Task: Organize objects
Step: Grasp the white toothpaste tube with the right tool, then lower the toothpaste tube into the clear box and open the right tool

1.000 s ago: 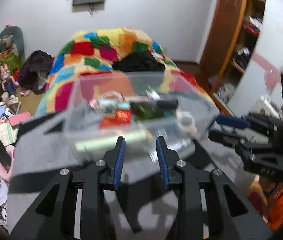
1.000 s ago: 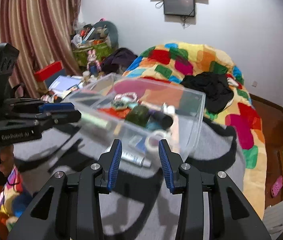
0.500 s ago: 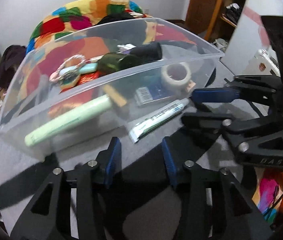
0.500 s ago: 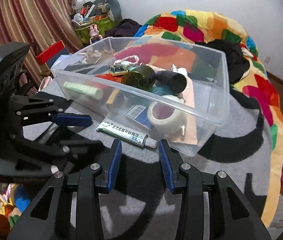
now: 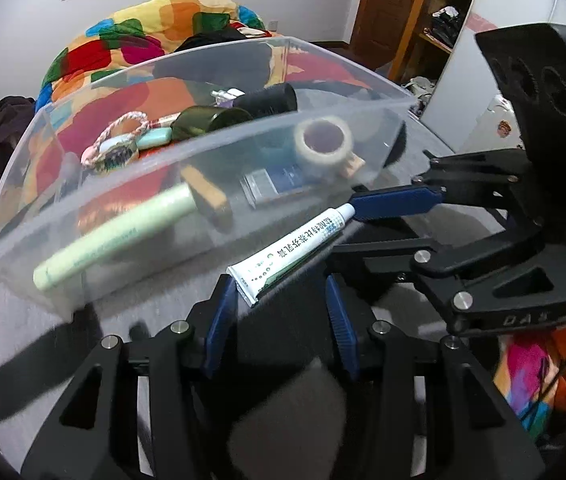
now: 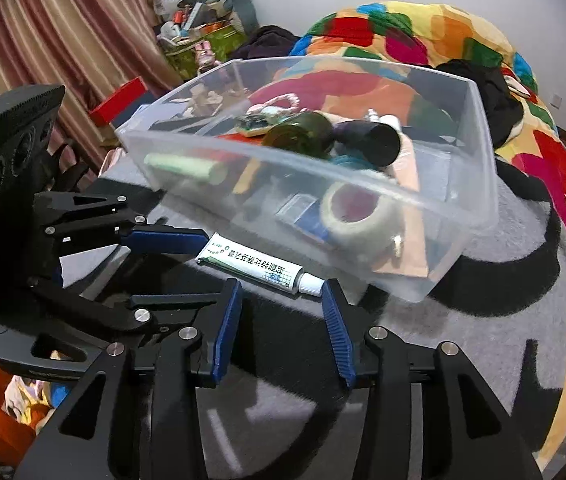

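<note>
Ointment tube (image 6: 257, 266), white with printed lettering, is lying alone on the grey cloth surface (image 6: 463, 340), just outside the near wall of the clear plastic bin (image 6: 479, 200) and not yet put away. Nearest the lens, the right gripper (image 6: 281, 304) is hovering over the tube's capped end, its jaws partly apart and opening, nothing pressed between the blue pads. From the left, the left gripper (image 5: 281, 300) is hanging over the tube's crimped end, its jaws likewise partly apart and gripping nothing. Beyond the tube, the bin is already holding most of the clutter: a pale green tube (image 5: 115, 236) along the near wall, a roll of tape (image 6: 357, 212) to the right, a blue packet beside it, then a dark green jar (image 6: 299, 134) and a black cylinder (image 6: 379, 142) farther back. Judging by this, the sorting appears nearly finished, with the single loose tube left to lift in. Farther off, a patchwork quilt (image 6: 423, 36) is covering the bed.
</note>
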A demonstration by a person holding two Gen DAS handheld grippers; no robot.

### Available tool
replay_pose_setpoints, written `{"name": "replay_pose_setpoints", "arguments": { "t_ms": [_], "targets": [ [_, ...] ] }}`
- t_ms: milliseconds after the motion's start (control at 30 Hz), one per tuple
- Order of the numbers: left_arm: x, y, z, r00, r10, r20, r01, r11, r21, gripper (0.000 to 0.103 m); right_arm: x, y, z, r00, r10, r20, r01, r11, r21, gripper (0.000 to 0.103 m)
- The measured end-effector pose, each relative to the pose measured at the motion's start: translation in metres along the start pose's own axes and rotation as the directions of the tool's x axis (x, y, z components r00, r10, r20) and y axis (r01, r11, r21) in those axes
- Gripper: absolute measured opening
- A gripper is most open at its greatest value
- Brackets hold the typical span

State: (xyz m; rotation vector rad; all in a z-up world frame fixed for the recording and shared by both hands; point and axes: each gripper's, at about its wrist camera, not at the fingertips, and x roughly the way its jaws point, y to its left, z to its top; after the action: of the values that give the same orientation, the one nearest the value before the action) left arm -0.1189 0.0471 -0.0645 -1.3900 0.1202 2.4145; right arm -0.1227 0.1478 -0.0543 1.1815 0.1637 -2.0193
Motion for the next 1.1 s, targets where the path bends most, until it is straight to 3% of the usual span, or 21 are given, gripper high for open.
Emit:
{"name": "replay_pose_setpoints", "arguments": {
  "t_ms": [133,300,433,600,700,733,800,967,1100],
  "targets": [
    [-0.015,0.002,-0.017,1.000,-0.018,0.013,0.019,1.000,-0.023,0.045,-0.007,0.011,-0.009,0.998,0.059,-0.015,-0.059,0.997,-0.049,0.041],
    [-0.036,0.015,-0.027,0.998,0.020,0.064,-0.014,0.996,-0.088,0.045,-0.013,0.025,-0.007,0.999,-0.038,0.030,0.042,0.991,-0.131,0.048],
    [-0.047,0.026,-0.027,0.995,0.020,0.102,-0.007,0.991,-0.134,0.045,-0.002,0.033,0.006,0.995,-0.094,0.016,0.095,0.973,-0.211,0.054],
    [-0.062,0.024,-0.031,0.987,0.033,0.160,-0.010,0.989,-0.146,0.048,0.014,0.044,0.014,0.995,-0.097,-0.021,0.087,0.952,-0.293,0.054],
    [-0.066,0.023,-0.028,0.981,0.053,0.188,-0.027,0.990,-0.140,0.053,0.022,0.052,0.011,0.995,-0.091,-0.047,0.070,0.936,-0.344,0.045],
    [-0.068,0.022,-0.027,0.979,0.057,0.195,-0.030,0.990,-0.139,0.053,0.021,0.054,0.009,0.996,-0.083,-0.040,0.064,0.933,-0.354,0.032],
    [-0.070,0.021,-0.026,0.976,0.064,0.209,-0.034,0.989,-0.144,0.053,0.018,0.056,0.007,0.998,-0.034,-0.057,0.012,0.936,-0.351,0.015],
    [-0.078,0.025,-0.025,0.965,0.087,0.249,-0.044,0.984,-0.174,0.053,0.009,0.057,-0.004,1.000,-0.012,-0.016,0.006,0.949,-0.316,0.014],
    [-0.086,0.027,-0.021,0.949,0.135,0.287,-0.079,0.977,-0.198,0.053,-0.016,0.054,-0.003,0.997,0.001,0.076,0.020,0.962,-0.272,0.014]
  ]
}}
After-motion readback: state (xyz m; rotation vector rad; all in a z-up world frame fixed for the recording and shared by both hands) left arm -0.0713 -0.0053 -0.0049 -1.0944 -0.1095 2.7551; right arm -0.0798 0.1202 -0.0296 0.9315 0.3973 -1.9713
